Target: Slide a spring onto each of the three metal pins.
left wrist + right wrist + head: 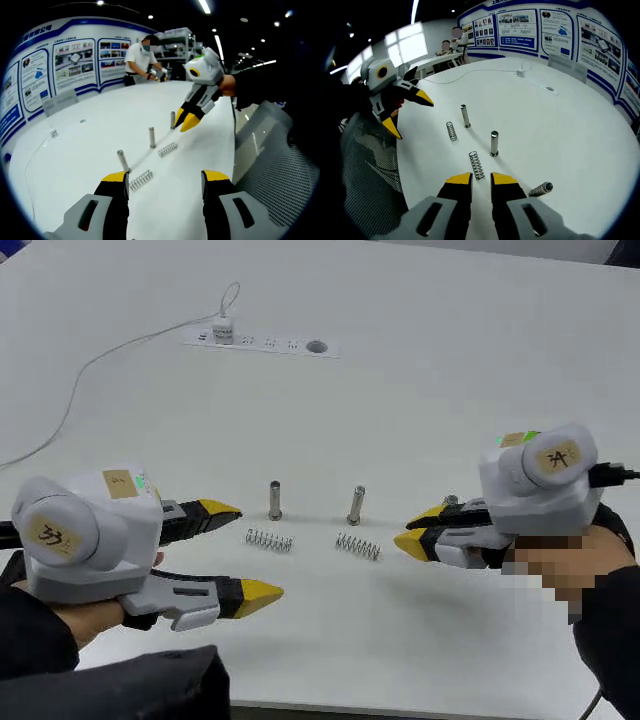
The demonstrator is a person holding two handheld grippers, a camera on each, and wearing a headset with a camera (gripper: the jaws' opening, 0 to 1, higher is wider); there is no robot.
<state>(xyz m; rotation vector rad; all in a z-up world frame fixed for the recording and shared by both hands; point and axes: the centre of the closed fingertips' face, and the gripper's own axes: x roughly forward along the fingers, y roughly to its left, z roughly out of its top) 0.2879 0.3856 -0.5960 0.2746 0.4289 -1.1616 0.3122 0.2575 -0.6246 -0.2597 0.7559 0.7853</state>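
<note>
Two bare metal pins [275,500] [356,505] stand upright on the white table [420,380]. A loose spring lies in front of each: the left spring [269,540] and the right spring [358,546]. The third pin [540,189] wears a spring; in the head view its top [450,501] peeks out behind my right gripper. My left gripper [240,550] is wide open, left of the left spring [141,180]. My right gripper [415,530] is open by a narrow gap and holds nothing, its tips just short of the right spring [476,165].
A white power strip [262,341] with a plugged-in adapter [223,330] and a trailing cable lies at the back of the table. The table's front edge runs just below both grippers. People stand at another bench [141,55] in the background.
</note>
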